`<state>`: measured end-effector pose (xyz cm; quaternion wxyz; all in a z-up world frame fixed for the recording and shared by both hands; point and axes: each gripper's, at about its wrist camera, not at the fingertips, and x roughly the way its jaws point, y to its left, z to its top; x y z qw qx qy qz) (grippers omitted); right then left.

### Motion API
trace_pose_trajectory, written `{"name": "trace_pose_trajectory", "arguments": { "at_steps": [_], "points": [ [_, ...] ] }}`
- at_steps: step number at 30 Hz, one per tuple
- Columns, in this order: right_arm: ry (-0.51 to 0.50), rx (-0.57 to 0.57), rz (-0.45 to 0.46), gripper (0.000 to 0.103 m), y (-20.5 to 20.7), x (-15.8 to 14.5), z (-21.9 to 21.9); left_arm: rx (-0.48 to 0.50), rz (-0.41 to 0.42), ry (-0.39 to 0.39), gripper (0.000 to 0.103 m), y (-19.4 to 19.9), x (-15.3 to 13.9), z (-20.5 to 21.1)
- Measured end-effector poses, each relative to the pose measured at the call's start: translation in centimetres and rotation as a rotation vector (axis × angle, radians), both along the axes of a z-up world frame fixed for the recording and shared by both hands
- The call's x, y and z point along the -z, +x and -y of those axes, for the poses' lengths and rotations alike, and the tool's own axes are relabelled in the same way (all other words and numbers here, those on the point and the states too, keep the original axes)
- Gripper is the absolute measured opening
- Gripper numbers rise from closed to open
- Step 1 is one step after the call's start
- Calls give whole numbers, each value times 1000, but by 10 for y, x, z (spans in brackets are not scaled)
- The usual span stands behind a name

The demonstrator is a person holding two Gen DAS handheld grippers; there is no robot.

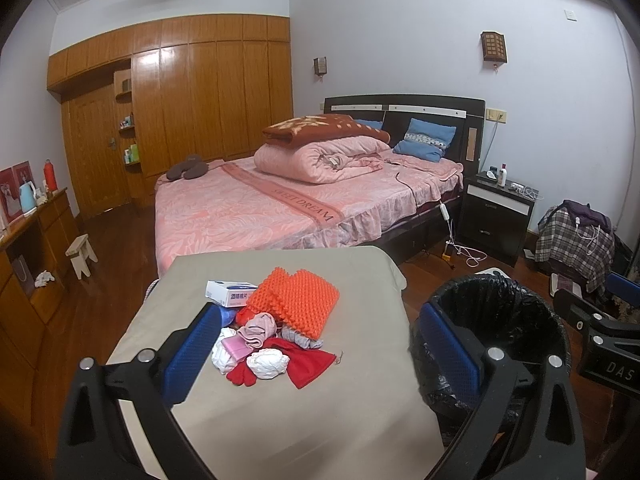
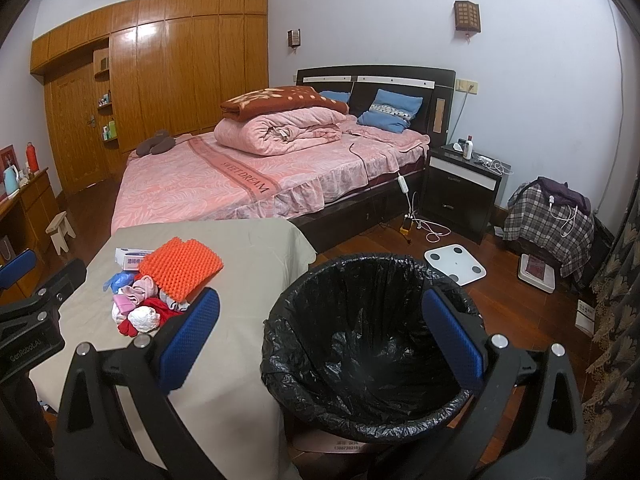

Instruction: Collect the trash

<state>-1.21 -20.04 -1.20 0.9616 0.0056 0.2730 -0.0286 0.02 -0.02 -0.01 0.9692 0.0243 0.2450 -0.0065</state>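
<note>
The left tongs (image 1: 320, 344) stand wide open with nothing between the blue pads, above a table (image 1: 280, 420) covered in a beige cloth. The right tongs (image 2: 320, 332) are also spread open and empty, over a bin (image 2: 360, 400) lined with a black bag, in the lower middle of the right wrist view.

The trash lies in a small heap at the centre of the left view: two white crumpled paper balls (image 1: 267, 363), a pink packet (image 1: 236, 347), a red cloth (image 1: 308, 360), a pink cloth (image 1: 256, 330) and a white box (image 1: 230, 292). An orange bumpy mat (image 1: 304, 300) rests on the heap, its long axis running from lower right toward upper left of the frame.

The bin's inside, which looks empty, shows only in the right view, along with a white scale (image 2: 454, 266) on the floor beyond it; the left view catches just the bin's rim at lower right. A bed (image 1: 280, 208) fills the middle distance in both.
</note>
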Motion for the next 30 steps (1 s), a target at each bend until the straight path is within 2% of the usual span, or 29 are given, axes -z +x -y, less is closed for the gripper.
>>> {"name": "trace_pose_trajectory", "arguments": {
  "at_steps": [30],
  "points": [
    [0,-1,-3,98,1,1,1,-1,-2,-2,97,-1,-1,-3]
  ]
}}
